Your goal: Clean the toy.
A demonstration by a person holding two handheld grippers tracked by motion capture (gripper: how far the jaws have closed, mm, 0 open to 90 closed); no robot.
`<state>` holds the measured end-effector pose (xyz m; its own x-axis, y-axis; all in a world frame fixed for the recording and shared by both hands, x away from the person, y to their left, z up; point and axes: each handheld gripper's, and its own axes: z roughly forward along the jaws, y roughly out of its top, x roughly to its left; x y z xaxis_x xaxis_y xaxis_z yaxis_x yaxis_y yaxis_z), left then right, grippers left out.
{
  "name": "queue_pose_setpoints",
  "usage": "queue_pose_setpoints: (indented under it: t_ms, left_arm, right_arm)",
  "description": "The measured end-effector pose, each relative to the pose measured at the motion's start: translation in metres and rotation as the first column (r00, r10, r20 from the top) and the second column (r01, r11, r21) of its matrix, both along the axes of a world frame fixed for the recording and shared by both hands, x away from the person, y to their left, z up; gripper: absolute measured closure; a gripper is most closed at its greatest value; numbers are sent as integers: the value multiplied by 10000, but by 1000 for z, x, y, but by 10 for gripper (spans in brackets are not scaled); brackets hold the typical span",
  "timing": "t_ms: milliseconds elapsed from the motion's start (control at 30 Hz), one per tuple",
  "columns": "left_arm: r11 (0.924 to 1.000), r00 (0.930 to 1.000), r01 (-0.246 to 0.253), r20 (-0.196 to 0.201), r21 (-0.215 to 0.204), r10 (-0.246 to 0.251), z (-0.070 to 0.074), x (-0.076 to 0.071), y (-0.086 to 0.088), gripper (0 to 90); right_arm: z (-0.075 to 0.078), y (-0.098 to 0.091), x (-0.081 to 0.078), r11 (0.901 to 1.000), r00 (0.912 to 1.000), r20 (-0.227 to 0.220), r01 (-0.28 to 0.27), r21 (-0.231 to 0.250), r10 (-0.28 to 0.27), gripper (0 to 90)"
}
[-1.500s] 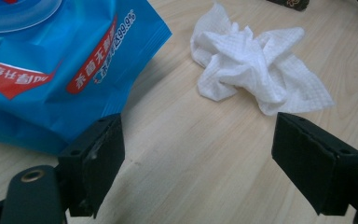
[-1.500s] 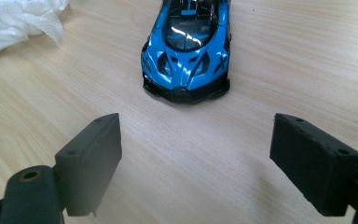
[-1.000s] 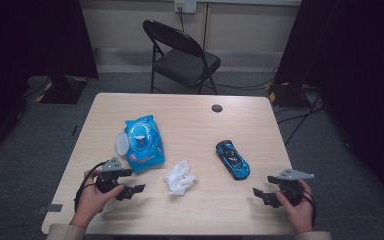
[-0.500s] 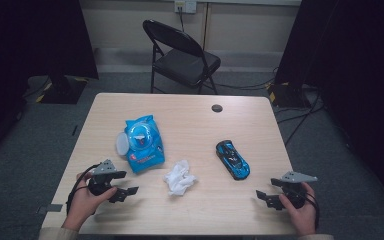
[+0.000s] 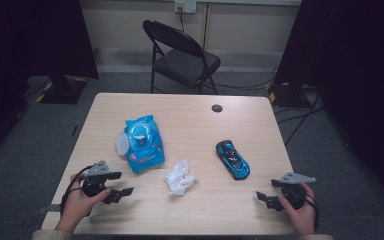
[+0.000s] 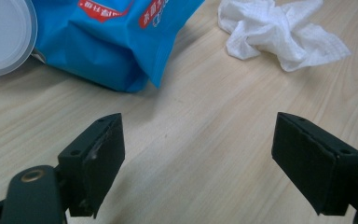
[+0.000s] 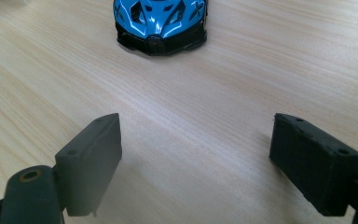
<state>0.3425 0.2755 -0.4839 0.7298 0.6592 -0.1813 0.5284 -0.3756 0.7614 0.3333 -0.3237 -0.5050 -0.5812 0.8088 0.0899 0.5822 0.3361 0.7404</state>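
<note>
High view: crumpled white tissue wipe (image 5: 179, 178) lies on light wooden worktop (image 5: 195, 125), mid-front, untouched | blue plastic wipes pack (image 5: 142, 143) just beside | left tool (image 5: 122, 192) jaws apart, empty | right tool (image 5: 263, 198) jaws apart, empty, near glossy blue toy car (image 5: 232, 158).

Left hand (image 5: 80, 200) low over the near left corner of the table (image 5: 230, 220), wrapped round the left gripper (image 5: 122, 191); jaws spread wide, nothing between them, pointing toward the table's middle. Right hand (image 5: 300, 212) at the near right corner of the table, gripping the right gripper (image 5: 261, 198); jaws likewise wide apart and empty, aimed inward. Both forearms enter from the table's near edge.
</note>
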Motion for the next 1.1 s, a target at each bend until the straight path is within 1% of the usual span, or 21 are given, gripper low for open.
queue_pose_setpoints:
  t_ms: [133,200,467,633,800,967,1033,1100]
  left_arm:
    - [10000,10000,-20,-29,56,20,-1,-2,4,170]
    - [10000,10000,-43,35,66,43,-2,-3,6,170]
    - [9999,10000,-64,-4,106,64,-2,-6,13,170]
    - [9999,9999,-82,66,143,81,-3,-9,18,170]
    - [9998,9999,-102,24,173,101,-3,-11,23,170]
    - [9993,9999,-160,25,337,159,-6,-14,30,170]
    - [9992,9997,-227,17,323,226,-7,-15,32,170]
    - [9989,9997,-245,53,396,243,-7,-15,34,170]
  right_arm:
    - [0,1,0,10000,10000,50,-8,-34,8,162]
    - [-1,1,0,9999,9999,131,-23,-127,24,162]
    - [-2,3,-1,9997,9998,198,-6,-248,11,159]
    - [-2,4,-1,9991,9996,268,-60,-428,72,159]
    - [-2,5,-2,9983,9994,319,-98,-566,116,158]
    - [-2,7,-2,9972,9992,376,-122,-738,150,156]
    - [-2,7,-2,9972,9992,369,-130,-733,158,156]
    - [-2,7,-2,9972,9992,373,-136,-739,164,155]
